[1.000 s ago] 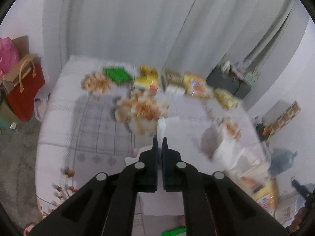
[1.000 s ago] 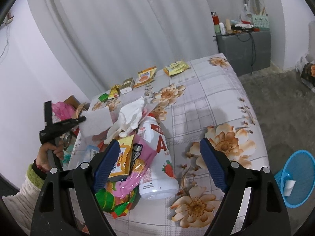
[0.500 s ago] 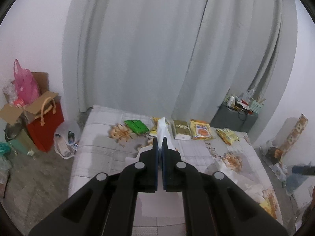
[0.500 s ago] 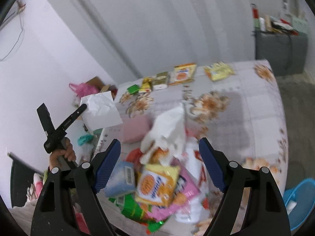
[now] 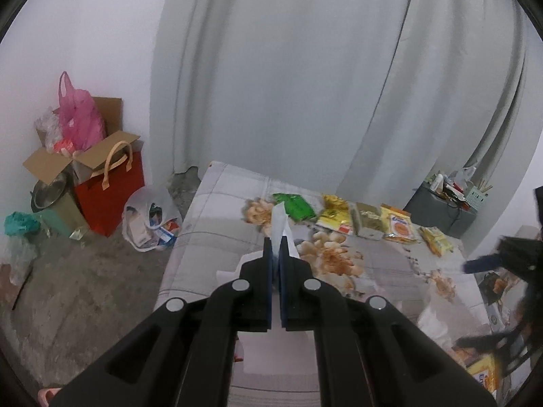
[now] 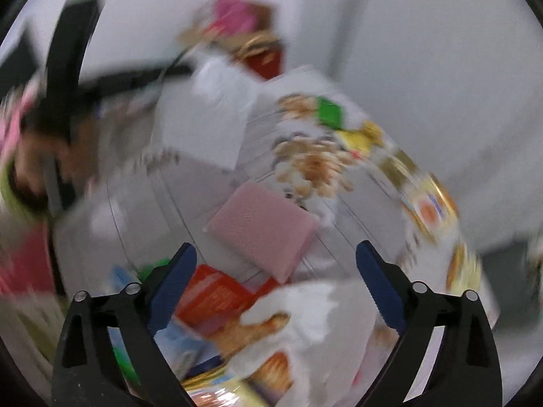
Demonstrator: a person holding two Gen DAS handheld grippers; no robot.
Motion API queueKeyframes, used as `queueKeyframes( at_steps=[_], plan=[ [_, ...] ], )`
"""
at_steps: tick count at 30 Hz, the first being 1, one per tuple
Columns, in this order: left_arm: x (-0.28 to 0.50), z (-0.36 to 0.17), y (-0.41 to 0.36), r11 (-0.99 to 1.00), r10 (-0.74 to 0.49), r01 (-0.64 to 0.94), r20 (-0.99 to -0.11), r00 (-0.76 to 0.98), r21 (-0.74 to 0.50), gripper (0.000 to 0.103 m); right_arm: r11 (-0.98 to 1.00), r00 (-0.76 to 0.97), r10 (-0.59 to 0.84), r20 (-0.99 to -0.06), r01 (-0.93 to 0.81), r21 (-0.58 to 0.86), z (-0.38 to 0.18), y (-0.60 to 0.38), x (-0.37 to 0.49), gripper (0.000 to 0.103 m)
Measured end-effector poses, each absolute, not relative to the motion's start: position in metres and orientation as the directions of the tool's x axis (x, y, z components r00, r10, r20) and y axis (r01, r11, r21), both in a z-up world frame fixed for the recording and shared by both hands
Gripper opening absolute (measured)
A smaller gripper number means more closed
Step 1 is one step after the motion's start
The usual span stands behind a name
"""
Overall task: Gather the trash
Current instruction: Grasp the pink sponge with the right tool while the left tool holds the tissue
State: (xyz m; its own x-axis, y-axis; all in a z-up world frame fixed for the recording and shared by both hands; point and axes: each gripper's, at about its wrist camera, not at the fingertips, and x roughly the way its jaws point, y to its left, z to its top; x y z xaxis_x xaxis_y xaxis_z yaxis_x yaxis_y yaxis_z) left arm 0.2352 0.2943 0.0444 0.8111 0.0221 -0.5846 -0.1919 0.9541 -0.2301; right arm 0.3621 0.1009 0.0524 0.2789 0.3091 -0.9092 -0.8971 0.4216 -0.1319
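Observation:
My left gripper (image 5: 279, 247) is shut on a white paper tissue (image 5: 279, 217), whose sheet hangs below the fingers. It hovers over the near left part of the floral-cloth table (image 5: 210, 224). In the blurred right wrist view, my right gripper (image 6: 275, 254) points down over a pile of trash, its jaws opening and nothing pressed between the pads. Under it lie a pink pack (image 6: 261, 227), a crumpled white tissue (image 6: 305, 305) and a red-orange packet (image 6: 210, 295). The left gripper (image 6: 183, 69) with its white tissue (image 6: 207, 118) shows at the upper left. The right gripper (image 5: 488, 302) is a dark blur.
A row of snack packets lies along the table's far side: green (image 5: 294, 205), yellow (image 5: 334, 215), orange (image 5: 398, 227). On the floor to the left stand a red gift bag (image 5: 108, 196), a cardboard box (image 5: 51, 162) and a white plastic bag (image 5: 149, 220). A grey cabinet (image 5: 441, 210) stands far right.
My left gripper has lifted and swung left with the tissue still in it. My right gripper has swept left and rolled over the pile, and its jaws now stand wider.

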Motion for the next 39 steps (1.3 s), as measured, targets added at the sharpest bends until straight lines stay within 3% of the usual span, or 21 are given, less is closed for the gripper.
queueKeyframes(
  at_steps=[10,15,21,24,30,39],
  plan=[
    [0.233,0.029,0.319,0.945,0.003,-0.201,-0.606,0.795,-0.258,0.003,0.119,0.185,0.097,-0.978,-0.978,-0.173,-0.031,0.160,0.374,0.095],
    [0.233,0.029,0.321,0.946,-0.004,-0.193,-0.605,0.797,-0.260,0.003,0.118,0.183,0.060,-0.981,-0.977,-0.176,-0.048,0.173,0.382,0.095],
    [0.233,0.029,0.321,0.948,-0.016,-0.178,-0.598,0.801,-0.264,0.003,0.236,0.100,0.092,-0.991,-0.969,-0.076,-0.050,0.173,0.410,0.093],
    [0.232,0.029,0.320,0.948,-0.020,-0.174,-0.594,0.805,-0.268,0.003,0.298,0.078,0.140,-0.987,-0.954,-0.033,-0.044,0.168,0.427,0.084],
    [0.230,0.037,0.316,0.951,-0.024,-0.164,-0.592,0.806,-0.262,0.003,0.401,0.134,0.242,-0.961,-0.916,-0.026,-0.016,0.155,0.446,0.082],
    [0.203,0.083,0.295,0.961,-0.038,-0.110,-0.512,0.858,-0.255,0.003,0.561,0.378,0.423,-0.824,-0.823,-0.089,0.099,0.093,0.436,0.081]
  ],
)
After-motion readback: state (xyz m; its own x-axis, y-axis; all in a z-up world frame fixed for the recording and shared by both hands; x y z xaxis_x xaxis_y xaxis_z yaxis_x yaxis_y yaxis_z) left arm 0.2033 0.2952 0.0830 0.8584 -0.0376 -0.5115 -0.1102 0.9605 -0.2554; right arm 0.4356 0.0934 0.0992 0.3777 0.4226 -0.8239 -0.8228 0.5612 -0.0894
